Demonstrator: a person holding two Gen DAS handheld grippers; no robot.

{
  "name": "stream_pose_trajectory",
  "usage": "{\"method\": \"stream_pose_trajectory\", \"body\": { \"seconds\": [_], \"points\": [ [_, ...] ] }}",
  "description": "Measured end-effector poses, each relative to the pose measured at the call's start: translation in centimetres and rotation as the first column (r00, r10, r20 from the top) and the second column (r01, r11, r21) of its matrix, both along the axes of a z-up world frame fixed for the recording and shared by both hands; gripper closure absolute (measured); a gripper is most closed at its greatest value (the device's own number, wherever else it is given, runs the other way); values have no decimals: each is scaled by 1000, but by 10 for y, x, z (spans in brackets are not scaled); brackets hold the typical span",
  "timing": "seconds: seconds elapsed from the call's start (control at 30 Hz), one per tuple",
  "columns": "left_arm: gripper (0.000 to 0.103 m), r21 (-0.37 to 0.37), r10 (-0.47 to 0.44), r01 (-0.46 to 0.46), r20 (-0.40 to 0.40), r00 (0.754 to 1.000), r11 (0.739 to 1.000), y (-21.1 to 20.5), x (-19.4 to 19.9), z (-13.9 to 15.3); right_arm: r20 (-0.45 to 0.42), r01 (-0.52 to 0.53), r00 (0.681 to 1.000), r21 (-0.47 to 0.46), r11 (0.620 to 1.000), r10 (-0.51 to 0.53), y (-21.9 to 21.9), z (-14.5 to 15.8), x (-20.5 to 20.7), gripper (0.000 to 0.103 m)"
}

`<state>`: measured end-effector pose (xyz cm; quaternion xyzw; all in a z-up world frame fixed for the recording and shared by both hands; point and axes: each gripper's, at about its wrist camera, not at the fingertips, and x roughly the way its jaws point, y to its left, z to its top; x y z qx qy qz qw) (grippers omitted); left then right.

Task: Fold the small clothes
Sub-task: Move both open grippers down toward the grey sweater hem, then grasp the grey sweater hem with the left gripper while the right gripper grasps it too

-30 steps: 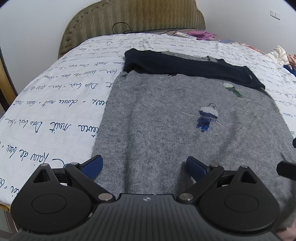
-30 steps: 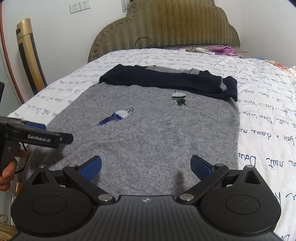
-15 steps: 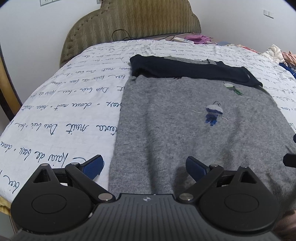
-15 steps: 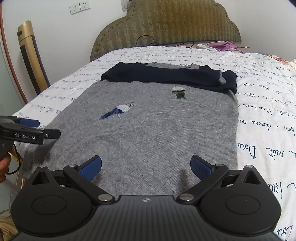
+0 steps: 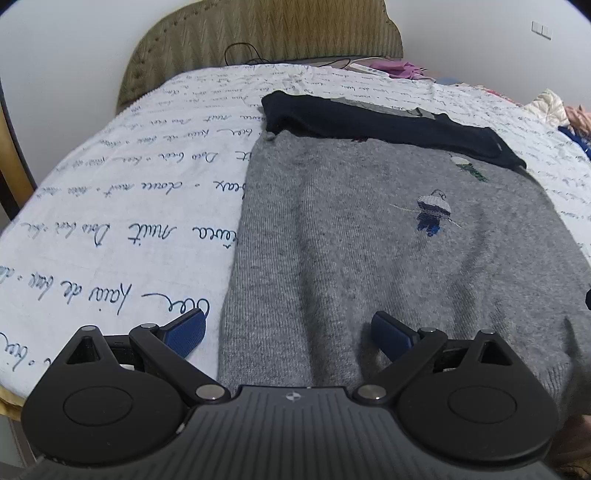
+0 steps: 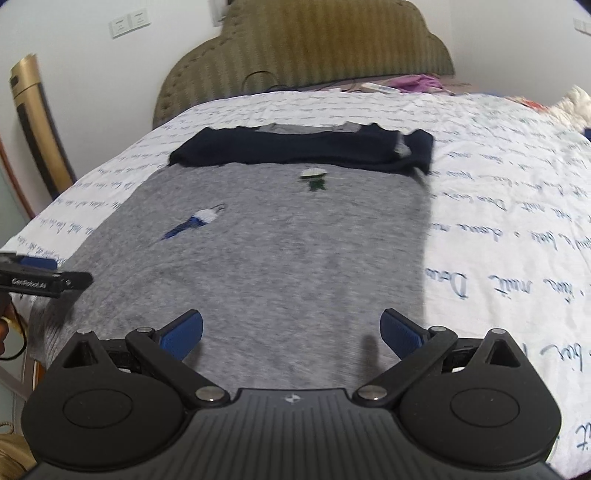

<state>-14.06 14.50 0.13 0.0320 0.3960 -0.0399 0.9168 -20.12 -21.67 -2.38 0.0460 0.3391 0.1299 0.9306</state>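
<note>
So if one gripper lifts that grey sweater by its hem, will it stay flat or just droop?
Likely droop: the sweater is soft knit lying limp on the bed, its corner already sagging over the edge. It looks fuzzy, so probably not slippery. Both the left gripper and right gripper are open at the hem; lifting with both should keep it flatter.

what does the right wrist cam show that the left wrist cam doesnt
Only the right wrist view shows the left gripper from the side, the wall sockets and the gold post. Only the left wrist view shows the sweater's left edge against the printed sheet, and the wall switch. Both share the grey sweater with its navy band, two embroidered figures, the headboard, and open jaws in front.
</note>
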Motion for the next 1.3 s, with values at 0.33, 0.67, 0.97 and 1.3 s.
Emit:
{"method": "stream_pose_trajectory", "body": {
  "seconds": [0.33, 0.67, 0.97, 1.3],
  "points": [
    [5, -140, -34, 31, -23, 999, 990, 39, -2, -3, -84, 114, 992, 212, 970, -98, -76, -11, -5, 0],
    [4, -239, -149, 141, -15, 989, 961, 53, -15, -6, -135, 24, 990, 384, 923, 30, -95, -33, -23, 0],
    [4, -386, -281, 264, 14, 960, 884, 24, -24, -12, -79, -219, 947, 547, 808, 311, -30, -39, -10, 0],
    [89, -348, -275, 244, -42, 961, 905, 11, -12, -5, -93, -268, 947, 294, 917, 306, 14, -24, 5, 86]
  ]
}}
